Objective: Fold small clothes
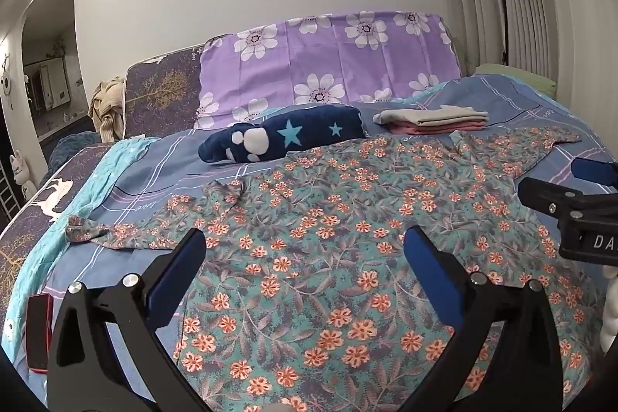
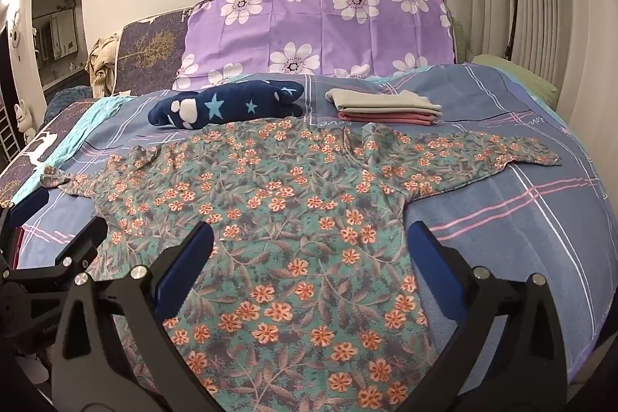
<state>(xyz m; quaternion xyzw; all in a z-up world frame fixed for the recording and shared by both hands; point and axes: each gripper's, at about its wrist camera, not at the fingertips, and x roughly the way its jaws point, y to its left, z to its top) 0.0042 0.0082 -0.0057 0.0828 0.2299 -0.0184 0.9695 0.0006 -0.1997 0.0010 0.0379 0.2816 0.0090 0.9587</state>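
A floral long-sleeved top (image 2: 293,219) lies spread flat on the blue plaid bedsheet (image 2: 521,238), both sleeves stretched out to the sides and the hem toward the cameras, so the fold on this garment looks not yet begun. The left gripper (image 1: 305,257) and the right gripper (image 2: 309,250) both hover over the lower part of the top with jaws spread wide and nothing between them; neither touches the cloth. The next move probably calls for each gripper to drop to a sleeve or a side edge, pinch one layer of the thin fabric without catching the sheet beneath, and carry it inward. Beyond the collar a navy star-patterned piece (image 2: 228,105) lies bunched, its near edge touching the top, and just beside it sits a stack of folded clothes (image 2: 382,107), grey over pink. A red-edged phone (image 1: 38,331) rests near the left sleeve's side, apart from the garment.
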